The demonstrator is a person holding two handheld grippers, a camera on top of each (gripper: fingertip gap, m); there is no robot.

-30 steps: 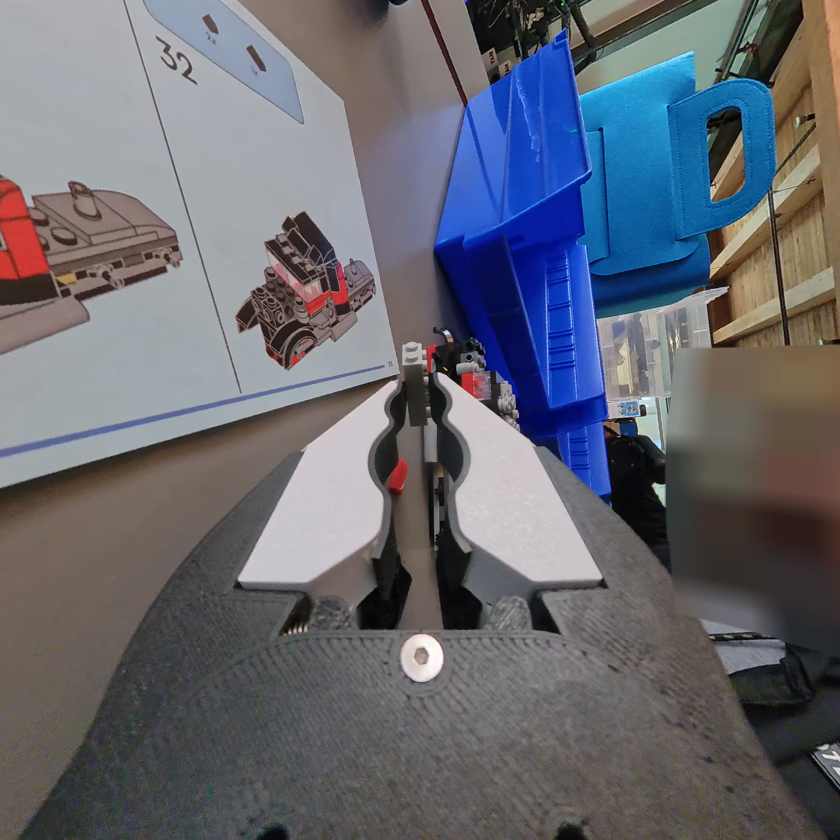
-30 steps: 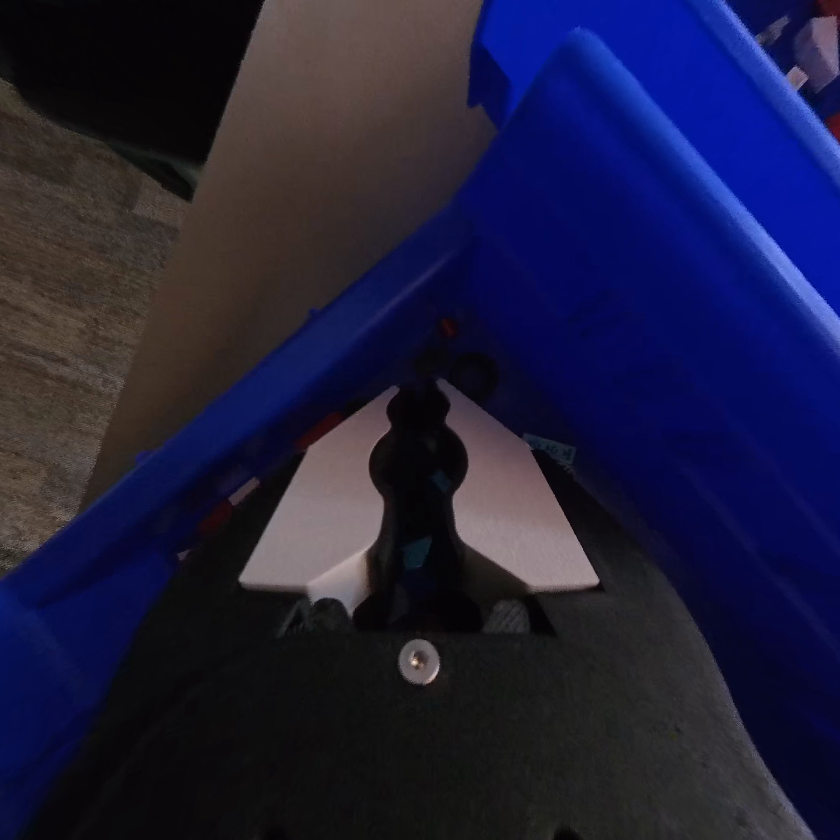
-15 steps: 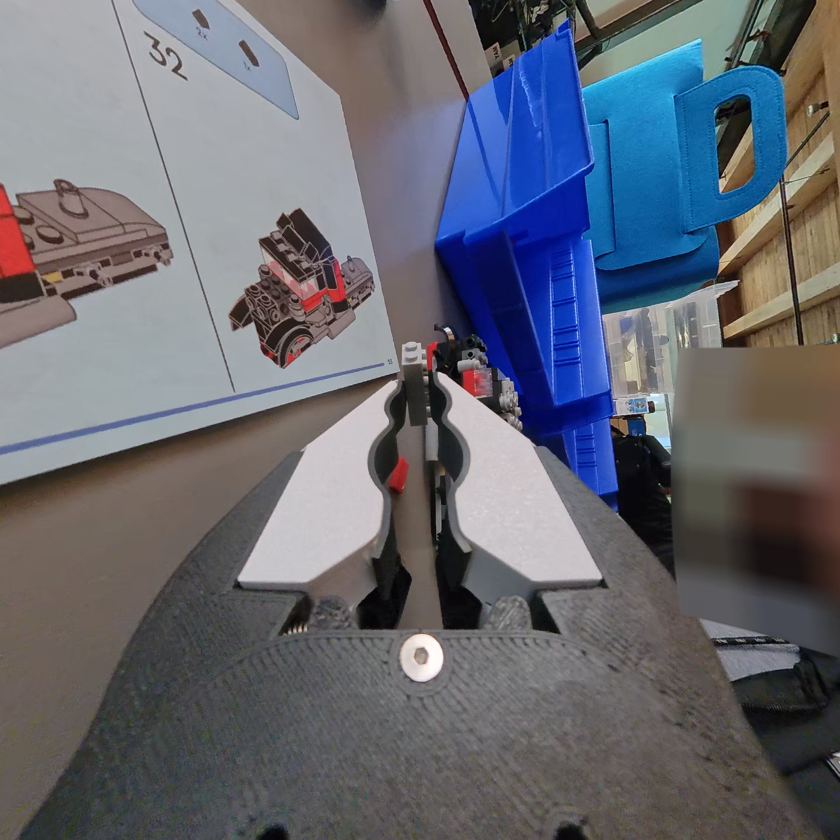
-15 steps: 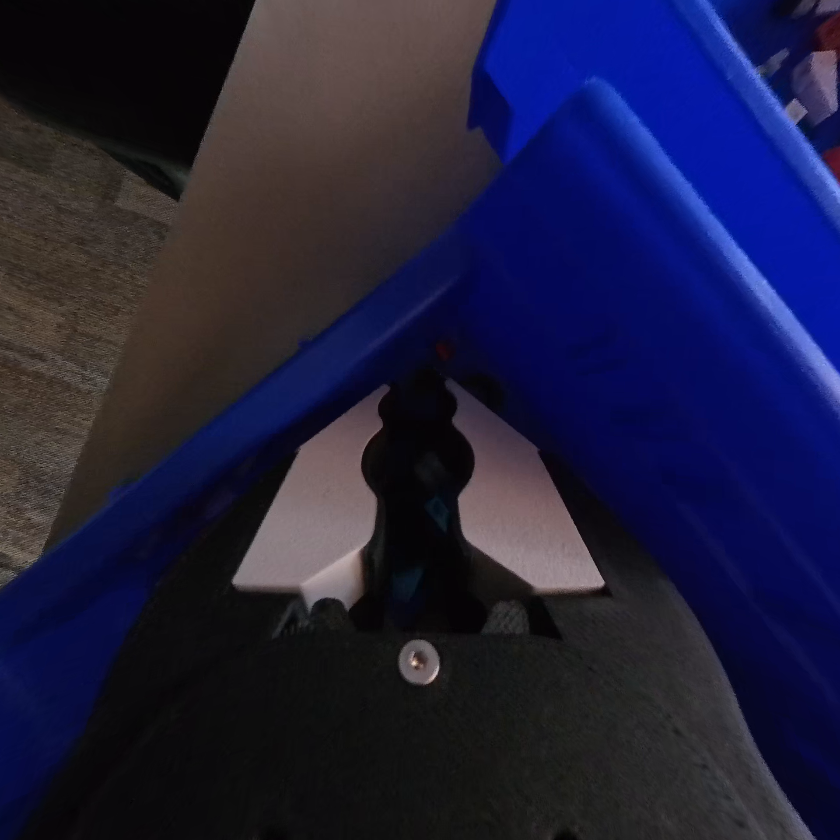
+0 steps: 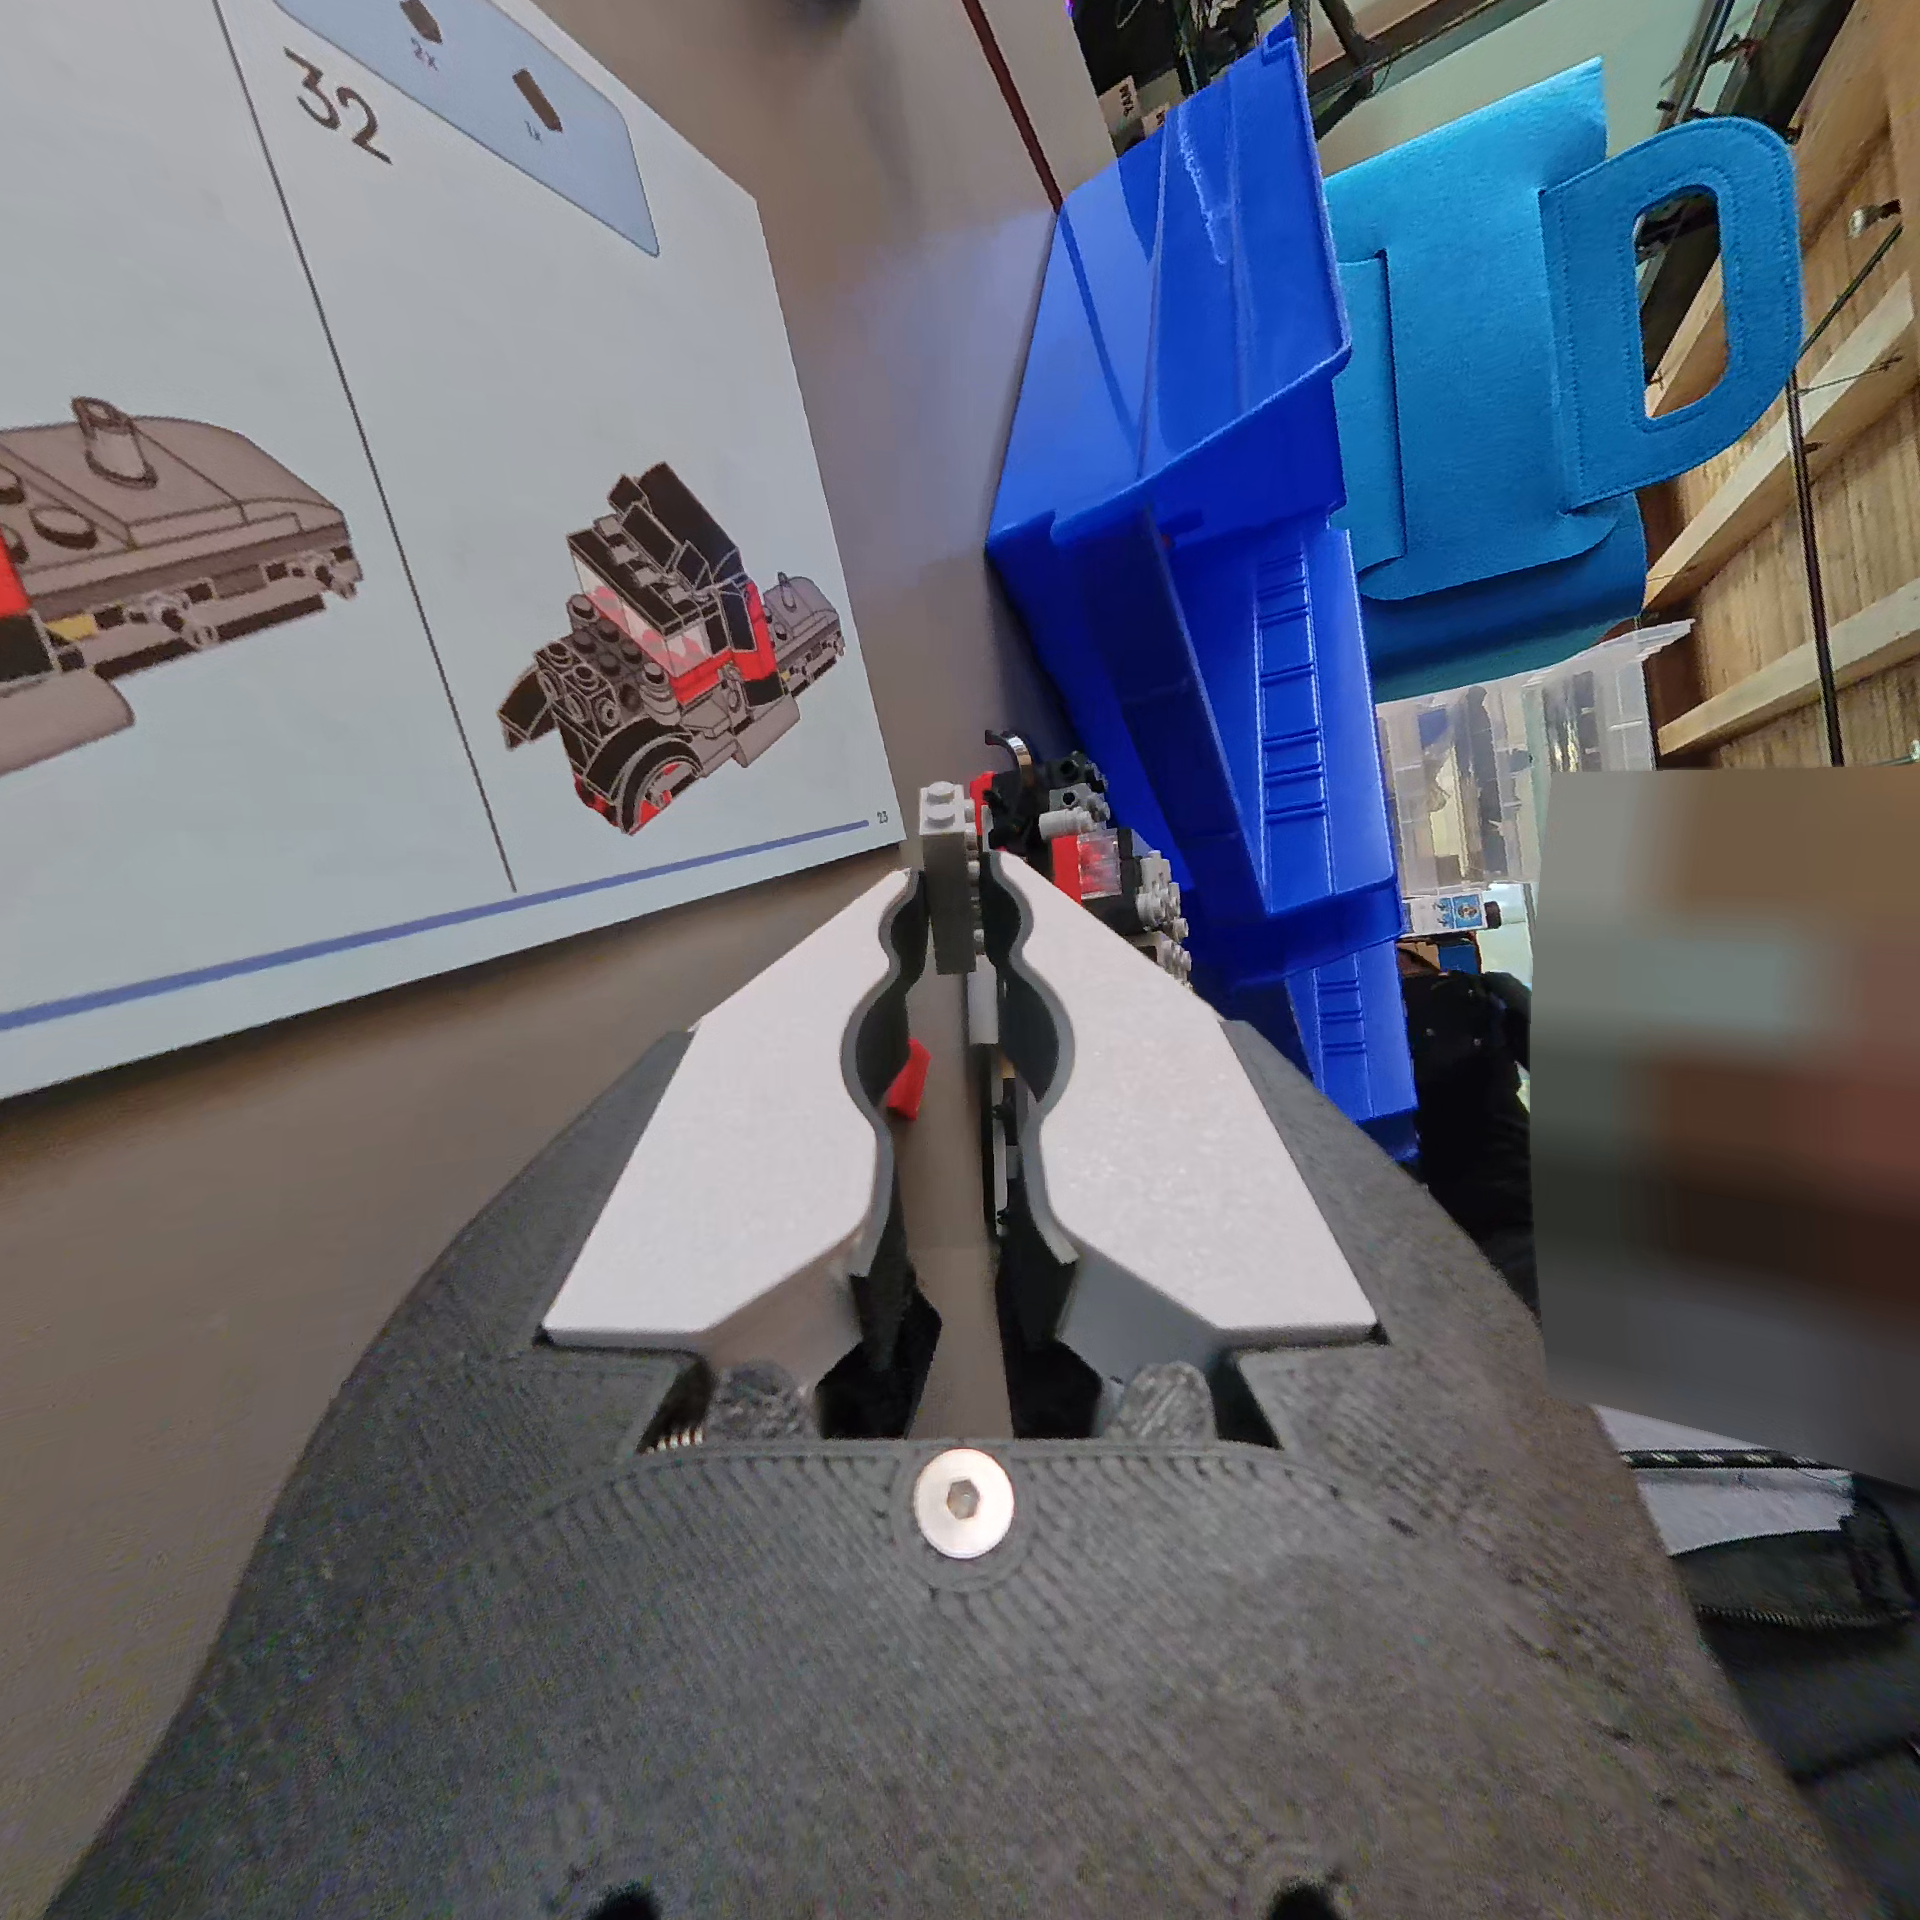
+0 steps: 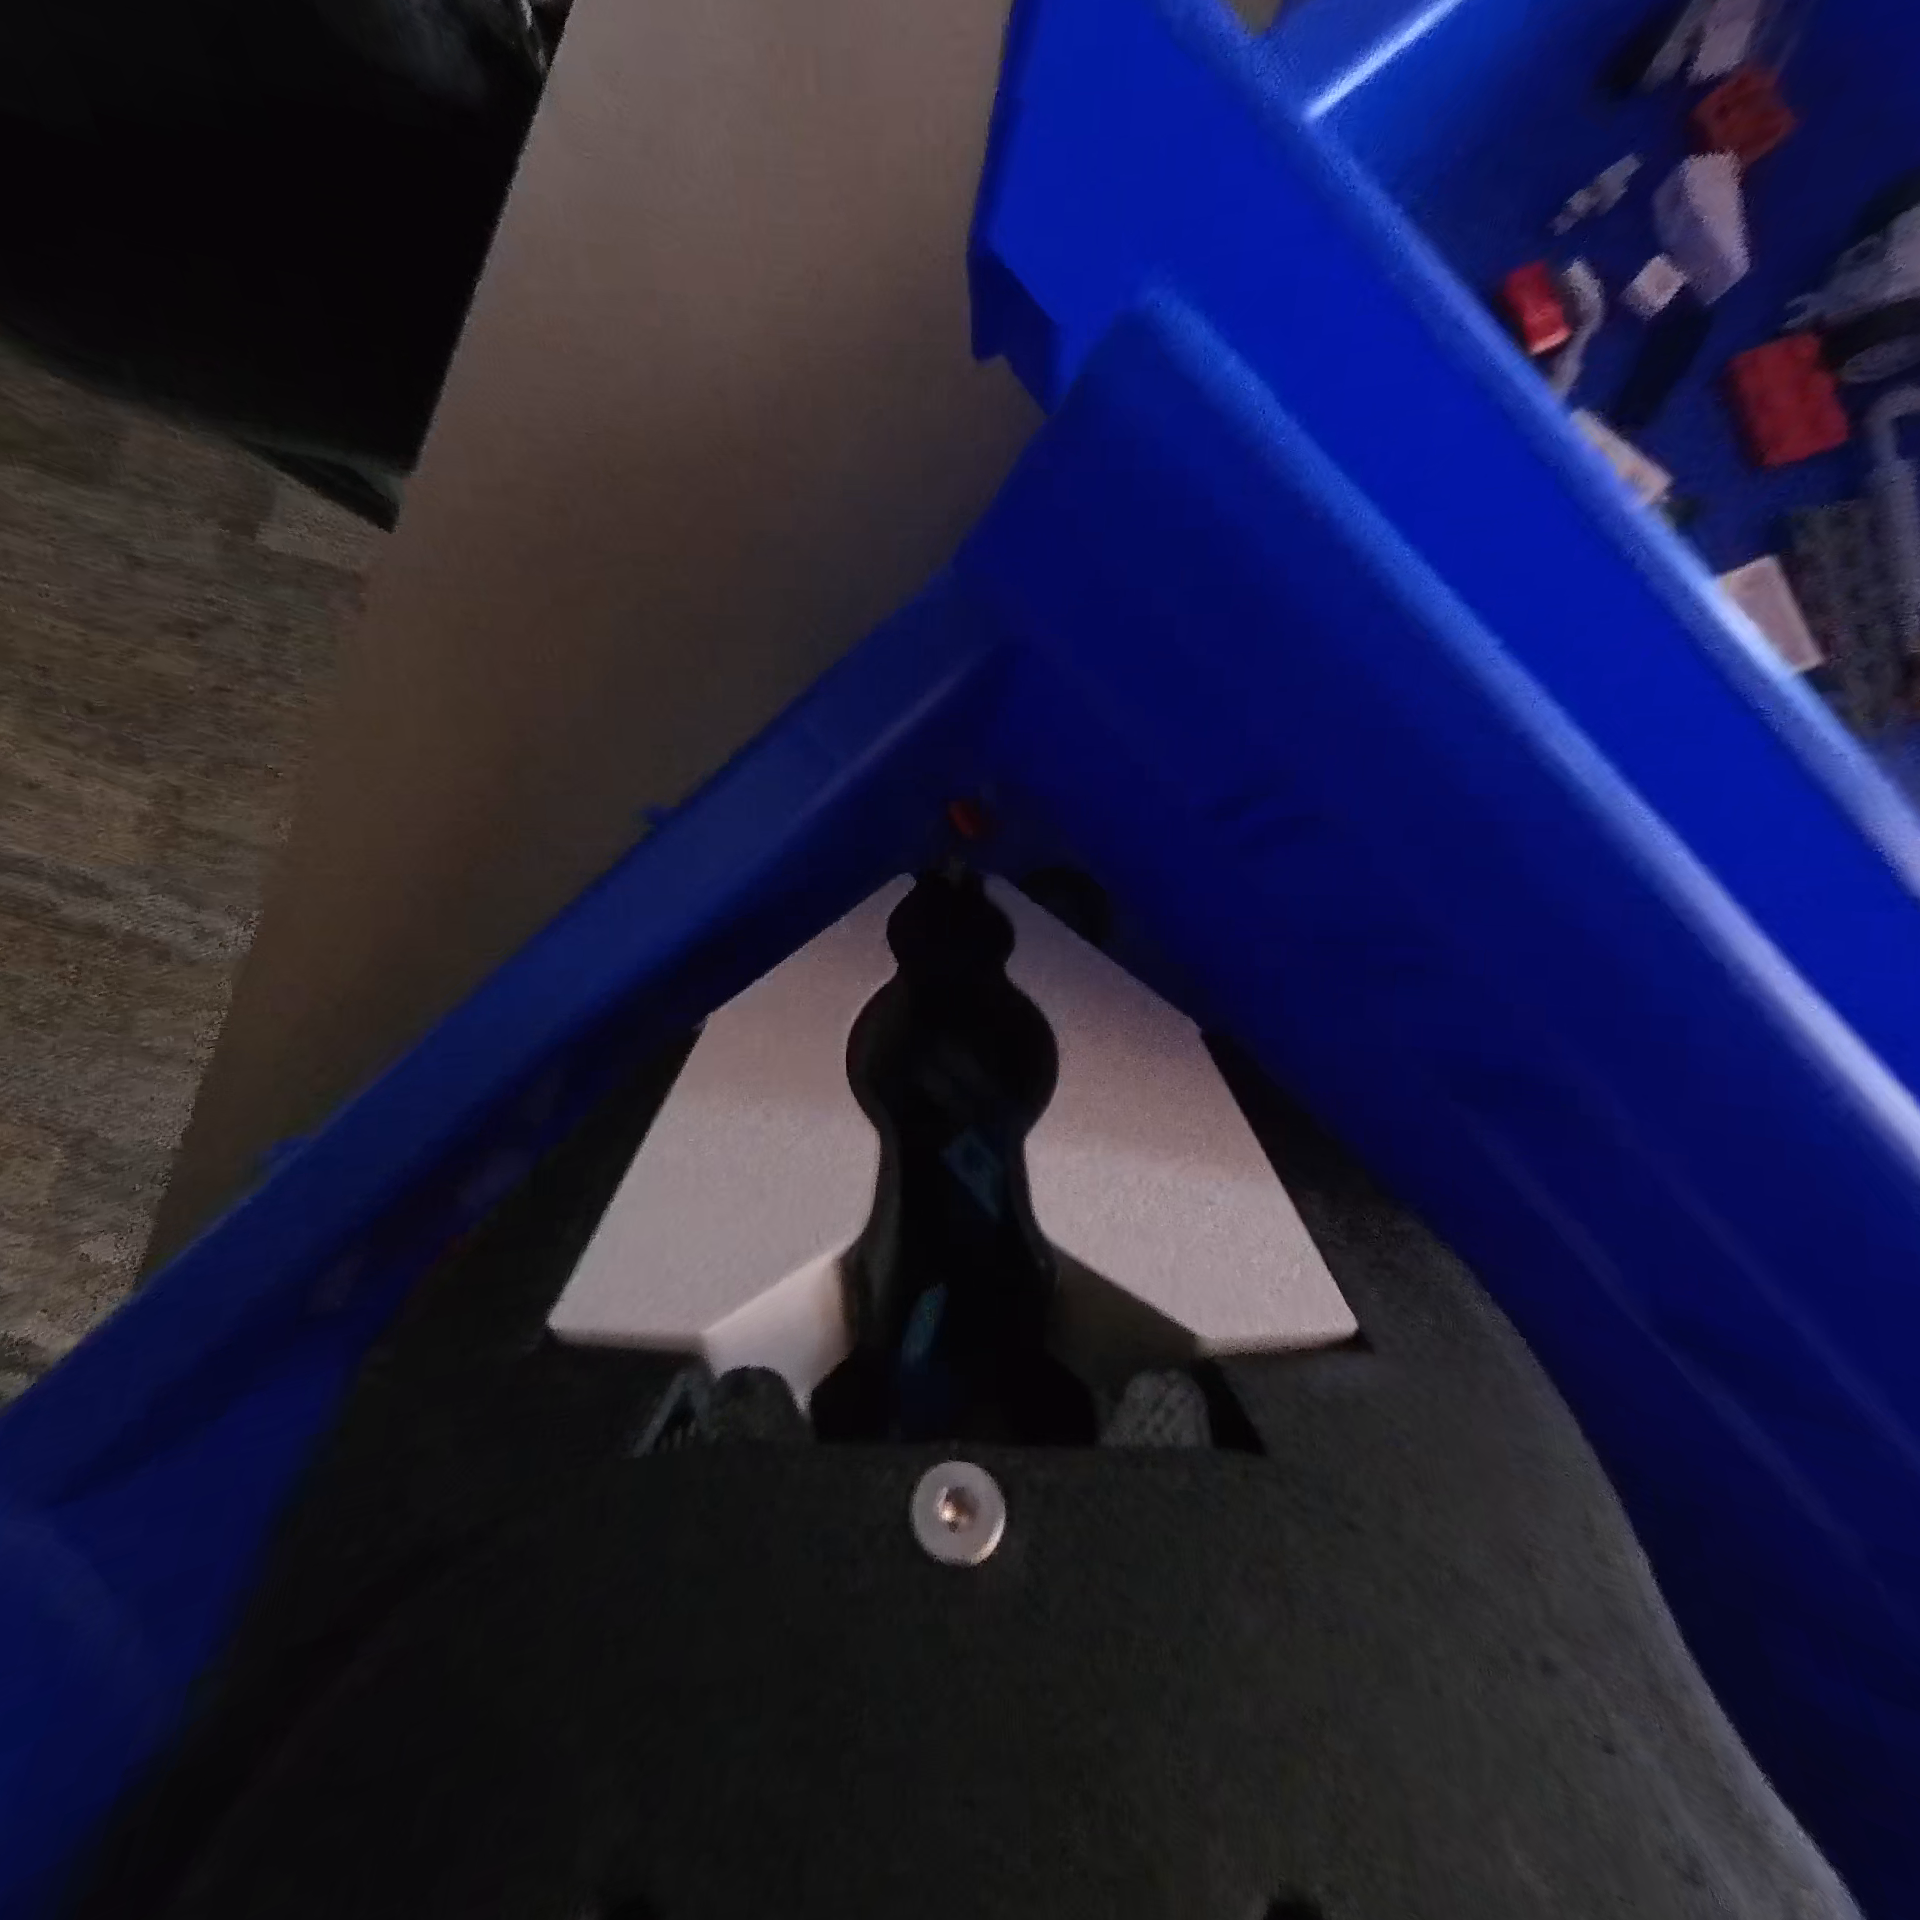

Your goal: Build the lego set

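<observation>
Pinching a grey lego piece (image 5: 948, 883) at its tips, the left gripper (image 5: 951, 904) hovers over brown table (image 5: 260, 1247), the half-built model (image 5: 1081, 852) just beyond at 1 o'clock against the blue bins (image 5: 1195, 520). The right gripper (image 6: 951, 894) sits deep in a blue bin's (image 6: 1351, 831) corner — walls close at 10 and 2 — tips nearly together; whether they grip anything I cannot tell. Its view has since tilted, baring loose red and white bricks (image 6: 1766, 395) in the neighbouring bin at 2.

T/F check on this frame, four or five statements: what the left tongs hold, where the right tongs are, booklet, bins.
1. The left tongs are shut on a grey brick. True.
2. The instruction booklet lies closed. False: it lies open, showing build pictures.
3. The right tongs reach into a blue bin. True.
4. The bins beside the booklet are red. False: they are blue.
5. The partly built model sits inside a bin. False: it sits on the table beside the bins.
</observation>
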